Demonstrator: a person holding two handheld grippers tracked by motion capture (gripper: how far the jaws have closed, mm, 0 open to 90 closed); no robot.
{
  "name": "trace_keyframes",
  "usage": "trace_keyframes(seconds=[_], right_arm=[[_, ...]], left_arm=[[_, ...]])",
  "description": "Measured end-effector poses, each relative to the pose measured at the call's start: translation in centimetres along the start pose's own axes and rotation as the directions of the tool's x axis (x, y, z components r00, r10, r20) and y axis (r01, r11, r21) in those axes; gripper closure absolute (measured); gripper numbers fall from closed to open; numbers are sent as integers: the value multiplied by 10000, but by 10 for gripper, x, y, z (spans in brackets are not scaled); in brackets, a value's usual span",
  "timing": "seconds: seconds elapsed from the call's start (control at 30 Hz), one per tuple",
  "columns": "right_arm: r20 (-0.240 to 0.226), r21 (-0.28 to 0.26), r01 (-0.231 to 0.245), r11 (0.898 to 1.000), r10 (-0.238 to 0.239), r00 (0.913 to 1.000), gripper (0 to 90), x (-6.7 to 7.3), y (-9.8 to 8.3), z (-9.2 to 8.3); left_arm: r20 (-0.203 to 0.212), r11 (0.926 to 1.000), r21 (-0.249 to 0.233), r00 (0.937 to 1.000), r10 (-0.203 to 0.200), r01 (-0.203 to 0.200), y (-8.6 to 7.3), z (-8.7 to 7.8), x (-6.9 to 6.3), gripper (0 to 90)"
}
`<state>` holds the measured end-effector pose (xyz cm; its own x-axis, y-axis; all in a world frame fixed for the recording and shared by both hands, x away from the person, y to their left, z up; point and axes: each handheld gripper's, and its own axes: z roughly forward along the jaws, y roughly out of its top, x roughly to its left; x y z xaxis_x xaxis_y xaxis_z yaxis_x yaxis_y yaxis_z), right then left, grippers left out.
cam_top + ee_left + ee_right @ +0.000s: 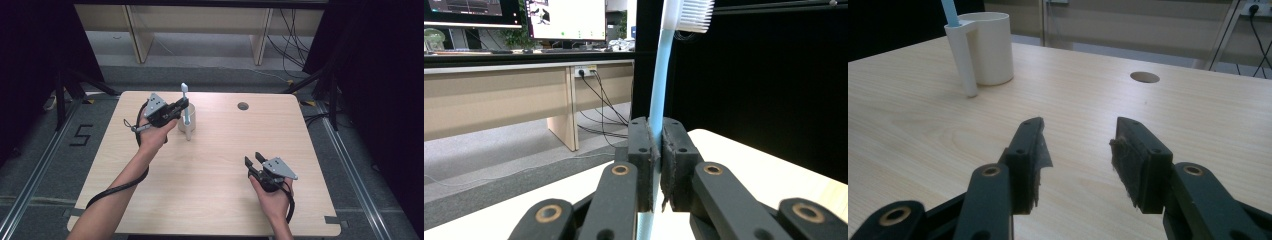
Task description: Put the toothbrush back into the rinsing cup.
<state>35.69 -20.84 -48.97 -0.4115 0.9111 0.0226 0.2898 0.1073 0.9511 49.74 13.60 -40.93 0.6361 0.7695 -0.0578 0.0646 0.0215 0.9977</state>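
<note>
1. Left gripper view: a light blue toothbrush is seen clamped between the closed jaws of the left gripper, the pads pressed on the handle partway up.
2. The toothbrush is judged to be light, stiff and smooth plastic; a slip or a twist in the pads is possible if the hold is loosened. The straight handle is judged the best place to be gripped, not the bristles.
3. The long axis is held close to upright. The white bristled head is pointed up, at the top of that view, and the handle's lower end is pointed down.
4. In the high view, the toothbrush is found at the far left part of the table, its lower end down at the cup, seemingly inside the slot of the cup's side holder.
5. In the right gripper view, the handle is seen to rise from that holder on the white cup.
6. The right gripper is held with its jaws wide apart and nothing between them, low over the near right part of the table, well apart from the cup.
</note>
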Motion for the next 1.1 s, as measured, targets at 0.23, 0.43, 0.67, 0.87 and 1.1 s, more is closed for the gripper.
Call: trace_keyframes(seconds=[0.23, 0.43, 0.67, 0.87, 1.1], right_arm=[[53, -34, 83, 10000, -83, 10000, 554, -1, 0, 0], [54, -28, 99, 9999, -99, 9999, 554, -1, 0, 0], [28, 4, 61, 10000, -61, 10000, 554, -1, 0, -1], [42, -11, 83, 10000, -83, 10000, 554, -1, 0, 0], [44, -7, 88, 10000, -88, 10000, 554, -1, 0, 0]], left_arm=[[-29, 10000, 73, 10000, -59, 59, -7, 0, -1, 838], [-63, 9999, 85, 9999, -97, 98, -12, 0, 0, 838], [-51, 9999, 84, 9999, -88, 88, -15, 0, 0, 838], [-64, 9998, 141, 9999, -127, 128, -20, 0, 0, 838], [-76, 9997, 215, 9999, -119, 121, -25, 1, 0, 837]])
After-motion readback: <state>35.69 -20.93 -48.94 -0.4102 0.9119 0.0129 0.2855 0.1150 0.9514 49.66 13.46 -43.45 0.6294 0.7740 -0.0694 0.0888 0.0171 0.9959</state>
